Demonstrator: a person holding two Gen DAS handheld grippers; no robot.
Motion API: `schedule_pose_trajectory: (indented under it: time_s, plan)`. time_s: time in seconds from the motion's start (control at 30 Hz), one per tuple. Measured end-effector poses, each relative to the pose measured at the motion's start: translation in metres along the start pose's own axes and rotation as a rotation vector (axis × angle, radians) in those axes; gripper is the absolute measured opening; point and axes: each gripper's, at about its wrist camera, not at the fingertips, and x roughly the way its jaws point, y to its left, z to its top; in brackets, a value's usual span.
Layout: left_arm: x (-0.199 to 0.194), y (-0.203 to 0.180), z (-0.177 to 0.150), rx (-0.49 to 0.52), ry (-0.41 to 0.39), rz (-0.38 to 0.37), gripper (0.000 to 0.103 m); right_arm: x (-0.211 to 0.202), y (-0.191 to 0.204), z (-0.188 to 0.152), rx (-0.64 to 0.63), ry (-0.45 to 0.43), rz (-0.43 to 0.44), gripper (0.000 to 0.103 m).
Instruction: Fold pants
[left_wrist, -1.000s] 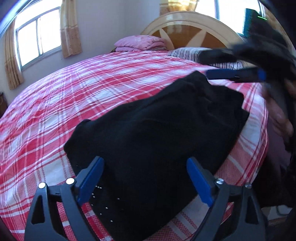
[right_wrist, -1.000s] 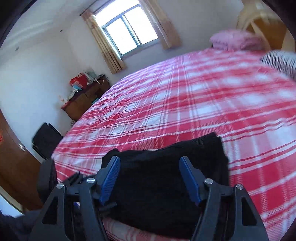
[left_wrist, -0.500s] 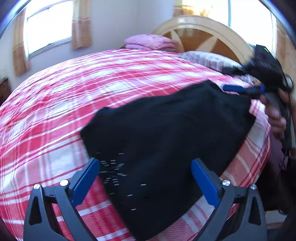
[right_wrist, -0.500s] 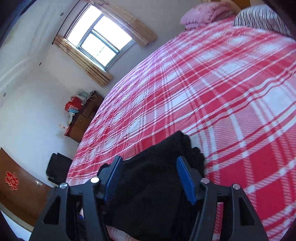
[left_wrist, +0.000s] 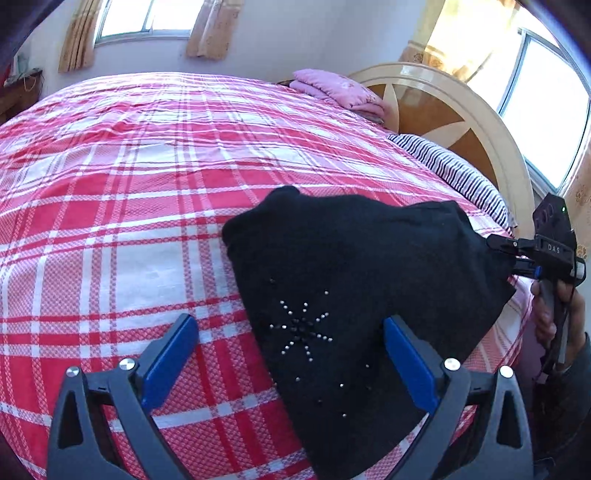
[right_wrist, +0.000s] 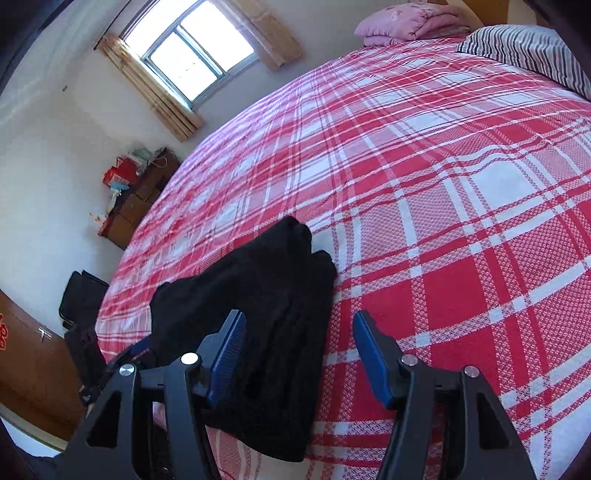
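Note:
Black pants (left_wrist: 354, 288) with small studs lie folded in a pile on the red plaid bed (left_wrist: 129, 192), near its edge. My left gripper (left_wrist: 291, 350) is open just above the near part of the pants, holding nothing. My right gripper (right_wrist: 299, 345) is open over the bed, its left finger above the edge of the pants (right_wrist: 258, 314). In the left wrist view the right gripper (left_wrist: 517, 254) shows at the far right edge of the pants, with a hand on its handle.
A folded pink blanket (left_wrist: 332, 88) and a striped pillow (left_wrist: 454, 173) lie by the headboard (left_wrist: 454, 122). A wooden cabinet (right_wrist: 136, 199) with clutter stands under the window. A black bag (right_wrist: 81, 299) sits on the floor by a brown door.
Both grippers pulled back and swung to the right. The pants now sit to the right in the left view and to the left in the right view. The right gripper has moved off the pants.

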Motion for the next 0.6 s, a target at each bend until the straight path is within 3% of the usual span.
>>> schedule_pose_trajectory:
  time_s: [0.2, 0.37, 0.5, 0.6]
  plan:
    - [0.011, -0.008, 0.005, 0.052, 0.003, 0.031, 0.103, -0.002, 0.003, -0.003, -0.014, 0.053, -0.021, 0.055]
    - [0.014, -0.010, 0.007, 0.077, 0.000, 0.039, 0.103, 0.005, 0.007, -0.006, -0.014, 0.037, 0.017, 0.053]
    - [0.017, -0.014, 0.008, 0.098, 0.005, 0.042, 0.103, 0.015, 0.021, -0.010, -0.079, 0.029, -0.040, 0.053]
    - [0.020, -0.016, 0.009, 0.114, 0.002, 0.040, 0.103, 0.012, 0.017, -0.009, -0.064, 0.023, -0.022, 0.046]
